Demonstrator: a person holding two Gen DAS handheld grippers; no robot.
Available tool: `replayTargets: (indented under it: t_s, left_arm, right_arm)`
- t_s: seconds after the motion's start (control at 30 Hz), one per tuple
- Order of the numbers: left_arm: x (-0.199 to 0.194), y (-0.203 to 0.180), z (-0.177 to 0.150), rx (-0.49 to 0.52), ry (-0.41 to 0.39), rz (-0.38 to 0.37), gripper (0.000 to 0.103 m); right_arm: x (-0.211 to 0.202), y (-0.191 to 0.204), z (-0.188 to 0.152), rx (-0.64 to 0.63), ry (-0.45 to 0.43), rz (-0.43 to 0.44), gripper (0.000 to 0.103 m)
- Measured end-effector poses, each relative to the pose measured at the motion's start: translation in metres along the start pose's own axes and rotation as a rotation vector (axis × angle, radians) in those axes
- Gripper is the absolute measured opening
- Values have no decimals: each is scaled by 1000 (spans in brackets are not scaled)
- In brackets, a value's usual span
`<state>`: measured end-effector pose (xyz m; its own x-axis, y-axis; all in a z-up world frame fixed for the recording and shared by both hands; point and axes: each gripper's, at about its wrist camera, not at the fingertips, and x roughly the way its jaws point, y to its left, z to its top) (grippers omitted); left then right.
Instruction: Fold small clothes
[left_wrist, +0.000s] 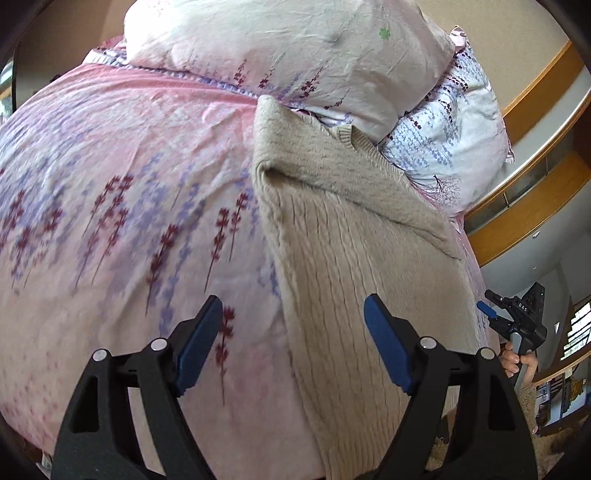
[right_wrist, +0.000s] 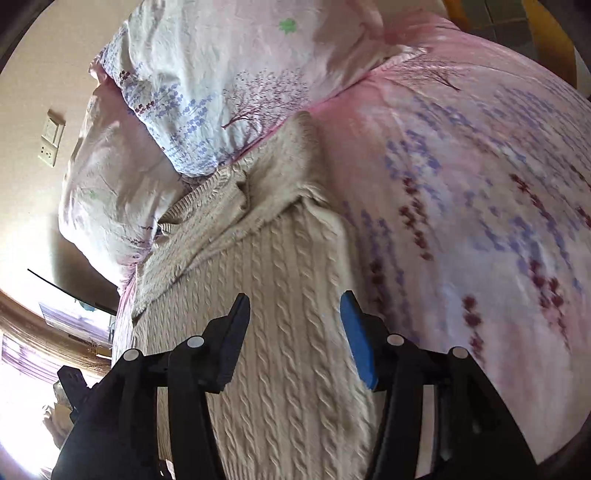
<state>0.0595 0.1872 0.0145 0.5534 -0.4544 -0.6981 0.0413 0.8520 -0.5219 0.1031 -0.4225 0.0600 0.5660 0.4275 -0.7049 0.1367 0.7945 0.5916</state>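
A beige cable-knit sweater (left_wrist: 343, 236) lies on the pink floral bedspread (left_wrist: 129, 184), folded into a long narrow strip with a sleeve laid across its upper part. It also shows in the right wrist view (right_wrist: 280, 295). My left gripper (left_wrist: 293, 314) is open and empty, hovering over the sweater's left edge. My right gripper (right_wrist: 295, 314) is open and empty above the lower part of the sweater. The right gripper also shows at the far right of the left wrist view (left_wrist: 517, 317), held in a hand.
Floral pillows (left_wrist: 295, 48) lie at the head of the bed, touching the sweater's top end; they also show in the right wrist view (right_wrist: 207, 85). A wooden frame (left_wrist: 535, 206) runs along the right. A wall socket (right_wrist: 50, 138) is on the left wall.
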Motion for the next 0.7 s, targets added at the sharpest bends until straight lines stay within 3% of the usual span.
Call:
replayTargets:
  t_s: [0.2, 0.43, 0.7]
  left_arm:
    - [-13, -8, -45, -50, 11, -78, 70]
    - [-14, -35, -83, -18, 53, -127, 58]
    - [-7, -36, -94, -91, 95, -184, 26]
  right_arm:
    - [-21, -33, -37, 52, 46, 23, 52]
    - [-22, -37, -73, 60, 109, 199, 39]
    - [-18, -23, -99, 0, 160, 289, 23]
